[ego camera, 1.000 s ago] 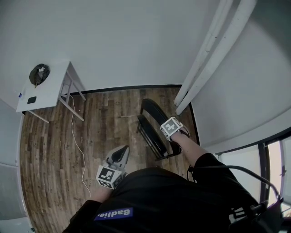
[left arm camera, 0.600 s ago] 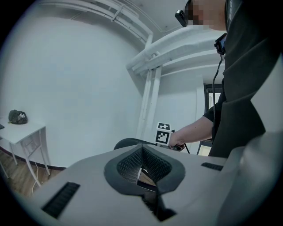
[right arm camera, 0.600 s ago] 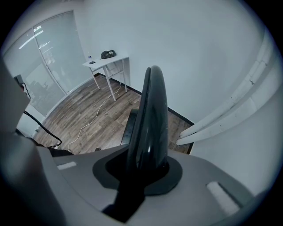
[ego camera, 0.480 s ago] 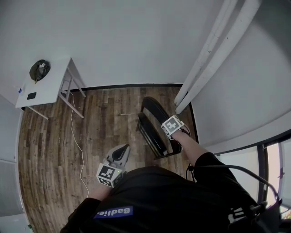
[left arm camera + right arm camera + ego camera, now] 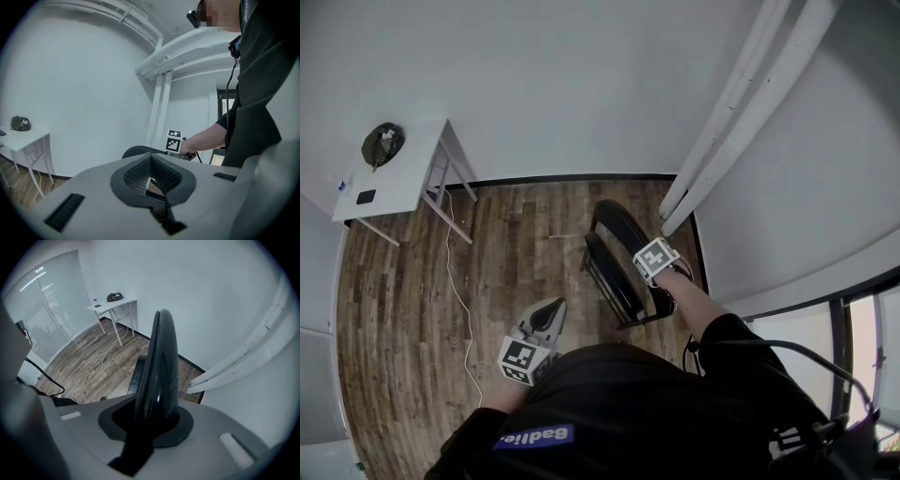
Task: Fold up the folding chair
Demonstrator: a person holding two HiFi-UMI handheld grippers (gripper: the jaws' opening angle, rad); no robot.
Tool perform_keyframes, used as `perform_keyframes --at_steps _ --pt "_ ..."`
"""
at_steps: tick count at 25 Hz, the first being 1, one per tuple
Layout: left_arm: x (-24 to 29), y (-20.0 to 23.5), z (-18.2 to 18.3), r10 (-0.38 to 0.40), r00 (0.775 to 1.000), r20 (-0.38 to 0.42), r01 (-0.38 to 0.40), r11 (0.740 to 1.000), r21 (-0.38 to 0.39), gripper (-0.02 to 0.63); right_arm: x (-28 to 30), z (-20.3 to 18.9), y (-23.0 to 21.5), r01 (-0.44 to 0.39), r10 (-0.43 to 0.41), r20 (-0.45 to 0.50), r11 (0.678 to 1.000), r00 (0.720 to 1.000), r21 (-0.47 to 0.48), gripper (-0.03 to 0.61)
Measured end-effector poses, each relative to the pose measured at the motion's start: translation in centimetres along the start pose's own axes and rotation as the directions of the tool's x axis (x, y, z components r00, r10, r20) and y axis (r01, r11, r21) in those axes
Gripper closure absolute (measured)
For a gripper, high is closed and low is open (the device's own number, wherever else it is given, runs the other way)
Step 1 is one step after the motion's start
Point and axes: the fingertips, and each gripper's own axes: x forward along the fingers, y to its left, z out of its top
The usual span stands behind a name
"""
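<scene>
now: right tongs (image 5: 157, 417) gripping the folding chair (image 5: 617, 227), left tongs (image 5: 549, 315) empty

seen from the head view, the folding chair stands on the wood floor (image 5: 520, 239) just right of centre, close to the wall and to the white pipes (image 5: 727, 112) that climb toward 1 o'clock. the person's right arm reaches down to it, and the right tongs' marker cube (image 5: 656, 262) sits over the chair's 4 o'clock side.

the right gripper view looks steeply down along the black backrest (image 5: 160, 357). its curved top edge runs straight up between the two jaws, which are only a little apart and pressed against either face of it. the dark seat (image 5: 137, 376) shows below, at 11 o'clock from the grip.

the left tongs hang near the person's torso at 7 o'clock from the chair, well apart from it, pointing roughly level toward it. their jaws are drawn fully together with nothing between them.

a white worktop (image 5: 394, 183) stands at 10 o'clock with a dark bundle (image 5: 382, 146) on its far corner. a white cable (image 5: 459, 291) trails from it across the floor.
</scene>
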Motion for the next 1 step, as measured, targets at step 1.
perform_keyframes --at_steps 1 --pt "-0.02 0.03 -0.03 0.000 1.000 -0.001 0.000 1.000 -0.001 0.609 0.01 0.05 -0.02 0.000 0.000 0.001 1.000 1.000 0.000 0.514"
